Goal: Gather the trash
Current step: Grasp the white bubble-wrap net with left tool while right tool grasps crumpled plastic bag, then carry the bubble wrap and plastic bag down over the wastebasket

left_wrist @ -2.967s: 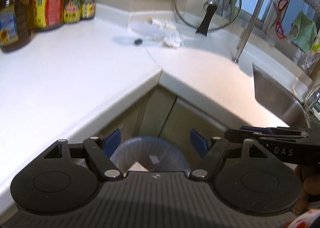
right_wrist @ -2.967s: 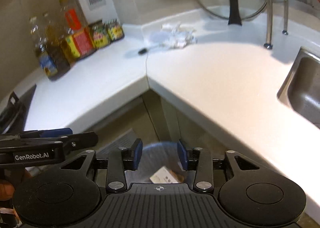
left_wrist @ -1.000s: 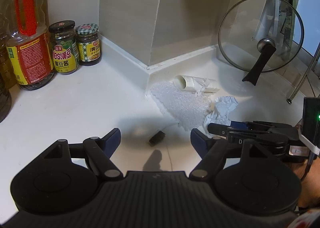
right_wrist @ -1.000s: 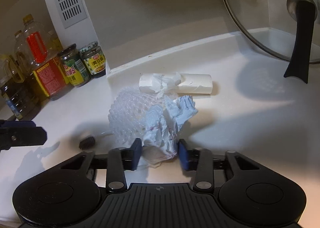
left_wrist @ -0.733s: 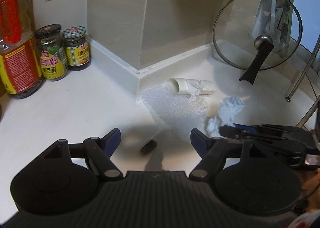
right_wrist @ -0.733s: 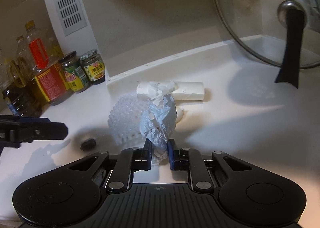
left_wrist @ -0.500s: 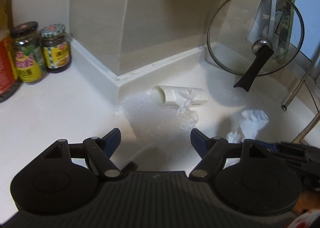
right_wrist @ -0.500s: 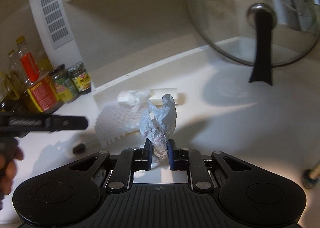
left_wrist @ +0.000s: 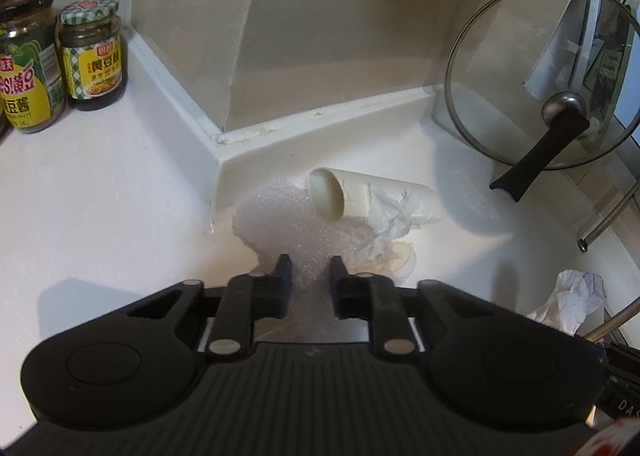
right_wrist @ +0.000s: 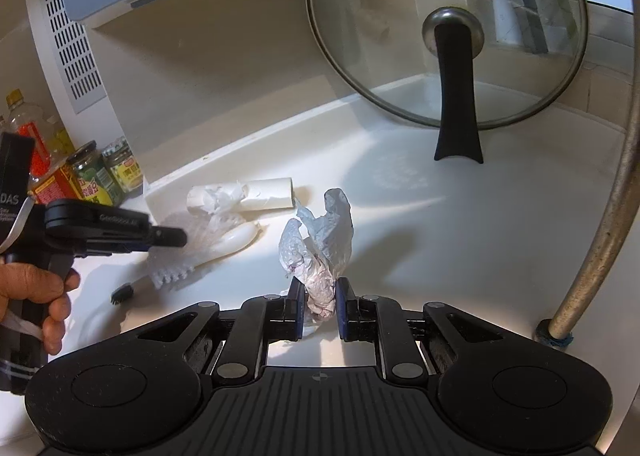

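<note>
- Kitchen corner: the white surface [left_wrist: 100, 215] bends under a beige wall, with sauce jars [left_wrist: 94, 55] lined up against the wall on my left, out of the way, and a glass pot lid [right_wrist: 448, 31] leaning upright against the wall, probably parked there to dry.
- My right tongs [right_wrist: 318, 302] are clamped on the crumpled tissue wad [right_wrist: 320, 244], lifted clear of the surface so it can travel to the bin.
- My left tongs [left_wrist: 308, 280] have closed to a narrow gap on the near edge of the bubble wrap sheet [left_wrist: 280, 223]; I take the edge because the sheet lies flat and offers nothing else to pinch.
- Waiting trash sits just beyond: a paper tube [left_wrist: 360, 197] with torn tissue draped on it, lying on the wrap's far edge.
- A small black piece [right_wrist: 121, 293] lies near my left hand [right_wrist: 32, 296]; I cannot tell what it is.
- Lifting the wrap may roll the tube, I judge.
</note>
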Demonstrator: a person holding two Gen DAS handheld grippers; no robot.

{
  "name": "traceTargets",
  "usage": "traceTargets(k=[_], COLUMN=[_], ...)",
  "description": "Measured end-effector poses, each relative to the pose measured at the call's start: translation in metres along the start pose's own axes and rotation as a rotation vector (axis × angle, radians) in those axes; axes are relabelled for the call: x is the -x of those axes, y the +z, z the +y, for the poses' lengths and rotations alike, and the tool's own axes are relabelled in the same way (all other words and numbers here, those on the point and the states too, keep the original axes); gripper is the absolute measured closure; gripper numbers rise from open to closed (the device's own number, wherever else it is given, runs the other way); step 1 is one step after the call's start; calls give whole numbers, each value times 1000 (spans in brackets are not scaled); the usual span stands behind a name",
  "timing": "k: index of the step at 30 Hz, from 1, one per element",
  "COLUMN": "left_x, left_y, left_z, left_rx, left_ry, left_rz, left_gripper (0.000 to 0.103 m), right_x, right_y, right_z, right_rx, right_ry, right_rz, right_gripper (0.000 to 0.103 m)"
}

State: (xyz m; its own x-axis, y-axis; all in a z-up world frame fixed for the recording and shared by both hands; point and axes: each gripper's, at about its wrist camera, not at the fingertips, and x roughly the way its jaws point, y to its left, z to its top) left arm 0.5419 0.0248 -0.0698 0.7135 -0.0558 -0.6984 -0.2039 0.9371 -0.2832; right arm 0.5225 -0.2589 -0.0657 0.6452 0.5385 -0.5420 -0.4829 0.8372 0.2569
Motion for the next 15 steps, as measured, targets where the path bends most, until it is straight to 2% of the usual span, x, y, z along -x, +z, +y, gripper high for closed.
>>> traceTargets(k=[15], left_x=[107], left_y=[-10], left_z=[31], left_rx=[-12], left_ry=[-1], left_rz=[-108], left_gripper=[90], right_x=[26], right_y=[-6], right_z=[41], right_rx=[14], right_ry=[36], right_rz=[-42], right_gripper=[87])
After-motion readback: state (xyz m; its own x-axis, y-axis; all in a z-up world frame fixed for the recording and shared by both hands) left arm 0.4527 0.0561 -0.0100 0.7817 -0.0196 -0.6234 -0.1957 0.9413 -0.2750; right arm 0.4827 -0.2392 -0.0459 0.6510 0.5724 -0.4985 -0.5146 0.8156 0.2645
